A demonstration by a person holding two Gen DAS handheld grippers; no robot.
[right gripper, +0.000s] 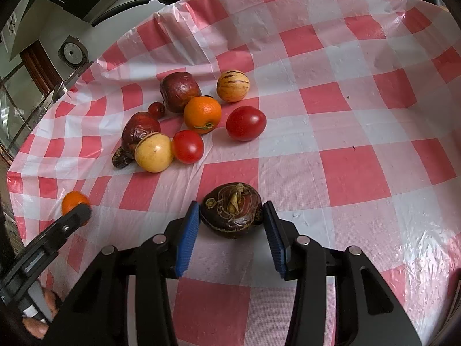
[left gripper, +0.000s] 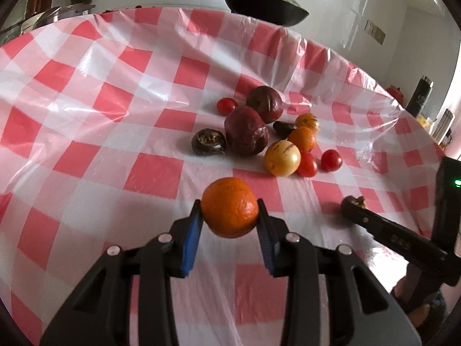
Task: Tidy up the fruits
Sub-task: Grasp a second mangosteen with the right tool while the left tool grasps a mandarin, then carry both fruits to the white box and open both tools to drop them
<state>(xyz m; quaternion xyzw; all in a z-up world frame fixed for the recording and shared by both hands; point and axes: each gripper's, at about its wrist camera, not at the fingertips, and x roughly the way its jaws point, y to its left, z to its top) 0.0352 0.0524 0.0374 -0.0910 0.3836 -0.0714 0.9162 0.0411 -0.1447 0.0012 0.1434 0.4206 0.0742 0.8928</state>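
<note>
My left gripper (left gripper: 229, 204) is shut on a small orange (left gripper: 229, 213), held just over the red-and-white checked cloth (left gripper: 115, 101). My right gripper (right gripper: 232, 205) is shut on a dark brown, water-chestnut-like fruit (right gripper: 230, 216) near the cloth. Beyond both lies a loose pile: two wrinkled dark red passion fruits (right gripper: 179, 90), an orange (right gripper: 202, 114), two yellow striped fruits (right gripper: 154, 152), several red tomatoes (right gripper: 245, 122), and dark brown fruits (left gripper: 208, 142). In the left wrist view the right gripper's finger (left gripper: 374, 222) reaches in from the right. In the right wrist view the left gripper's finger (right gripper: 63, 225) shows with the orange (right gripper: 72, 200).
A black pan (left gripper: 265, 3) and metal lids (left gripper: 52, 14) stand past the table's far edge. A black bottle (left gripper: 420, 98) and small items sit at the far right. A person's fingers (right gripper: 37, 325) show at the lower left of the right wrist view. Bare cloth surrounds the pile.
</note>
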